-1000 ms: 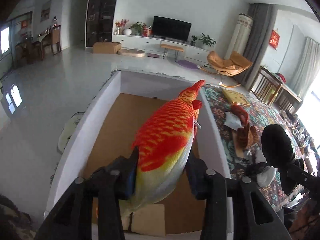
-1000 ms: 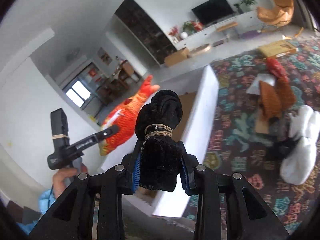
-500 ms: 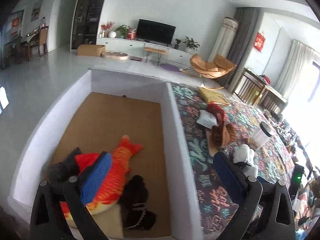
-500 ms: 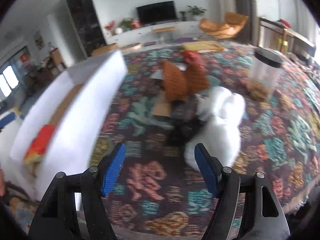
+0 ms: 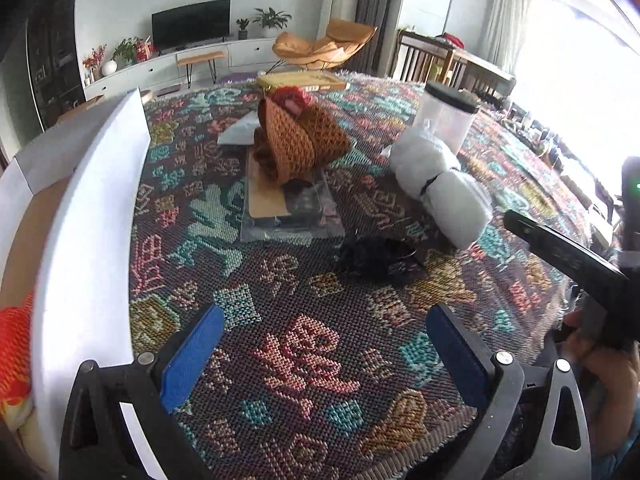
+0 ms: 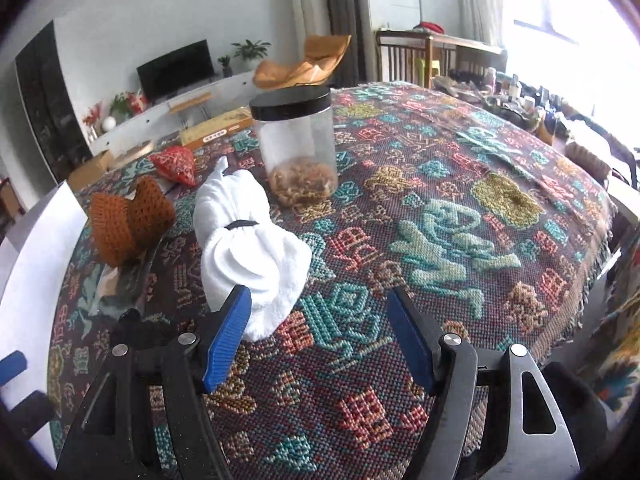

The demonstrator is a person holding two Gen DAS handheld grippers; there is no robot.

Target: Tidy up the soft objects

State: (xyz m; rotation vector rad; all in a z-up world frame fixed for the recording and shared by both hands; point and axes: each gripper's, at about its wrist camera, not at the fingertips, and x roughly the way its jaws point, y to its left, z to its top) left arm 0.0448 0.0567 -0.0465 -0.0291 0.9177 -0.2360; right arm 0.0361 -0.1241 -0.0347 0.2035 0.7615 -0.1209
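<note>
The left gripper (image 5: 320, 344) is hovering over the patterned rug (image 5: 304, 360) with its jaws spread wide and nothing between them; just ahead of it a small black soft bundle (image 5: 376, 258) is lying on the rug, and beyond that, ahead and to its right, a white rolled towel (image 5: 440, 184) tied with a dark band is resting just in front of a clear jar (image 5: 444, 120); a brown knitted piece (image 5: 300, 140) is standing further ahead; to the gripper's left the white box wall (image 5: 88, 240) is rising, with an orange plush fish (image 5: 14, 344) showing inside it. The right gripper (image 6: 320, 340) is also hanging with its jaws apart and holding nothing; the towel (image 6: 248, 256) is lying just ahead of its left fingertip (image 6: 228, 336), with the jar (image 6: 298, 148) further ahead.
</note>
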